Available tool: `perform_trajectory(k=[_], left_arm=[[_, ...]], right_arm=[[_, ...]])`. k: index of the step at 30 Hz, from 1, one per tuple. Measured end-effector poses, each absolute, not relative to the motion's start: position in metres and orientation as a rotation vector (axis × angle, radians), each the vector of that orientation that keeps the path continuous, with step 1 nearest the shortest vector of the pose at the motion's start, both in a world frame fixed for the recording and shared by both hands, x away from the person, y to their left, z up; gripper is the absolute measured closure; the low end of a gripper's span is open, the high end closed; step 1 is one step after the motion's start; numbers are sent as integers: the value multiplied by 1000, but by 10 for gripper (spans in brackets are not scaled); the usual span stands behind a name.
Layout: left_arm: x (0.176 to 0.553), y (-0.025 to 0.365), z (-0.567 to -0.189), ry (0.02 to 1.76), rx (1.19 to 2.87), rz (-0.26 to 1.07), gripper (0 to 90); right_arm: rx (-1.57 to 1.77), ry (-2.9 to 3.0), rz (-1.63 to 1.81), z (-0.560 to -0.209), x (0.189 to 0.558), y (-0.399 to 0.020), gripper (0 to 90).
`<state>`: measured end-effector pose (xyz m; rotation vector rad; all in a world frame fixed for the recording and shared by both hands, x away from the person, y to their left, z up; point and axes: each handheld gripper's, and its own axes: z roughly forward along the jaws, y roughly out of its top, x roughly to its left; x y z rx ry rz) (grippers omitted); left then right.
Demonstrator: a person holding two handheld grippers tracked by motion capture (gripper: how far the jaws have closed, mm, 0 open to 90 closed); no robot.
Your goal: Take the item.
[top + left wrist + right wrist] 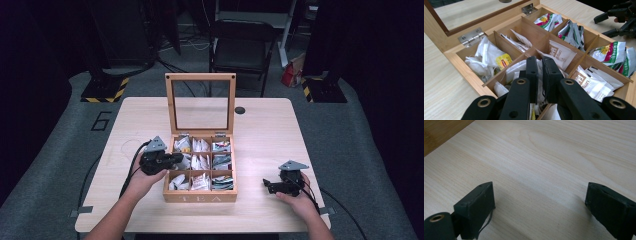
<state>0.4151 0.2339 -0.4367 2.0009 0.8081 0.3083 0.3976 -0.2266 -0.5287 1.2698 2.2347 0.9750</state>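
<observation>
High view: right hand-held gripper [270,185] on bare table [265,130], beside tea box [200,197].

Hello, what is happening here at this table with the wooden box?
A person sits at a wooden table with a two-jaw gripper in each hand. An open tea box with nine compartments of tea bags stands in front of them, its glass lid upright. The left gripper reaches into the middle compartment on the box's left side, its jaws closed on a white tea bag. The right gripper waits over the bare table to the right of the box, jaws wide open and holding nothing.
</observation>
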Motion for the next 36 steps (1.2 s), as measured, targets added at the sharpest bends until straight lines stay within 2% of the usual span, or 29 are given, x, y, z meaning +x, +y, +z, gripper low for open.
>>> perform_trajectory(k=[25, 36], left_arm=[[414, 256, -389, 798, 1963, 392, 838], [413, 264, -380, 805, 1947, 424, 837]], right_arm=[[1270, 2235, 975, -529, 398, -227, 83], [1270, 2235, 975, -529, 398, -227, 83]])
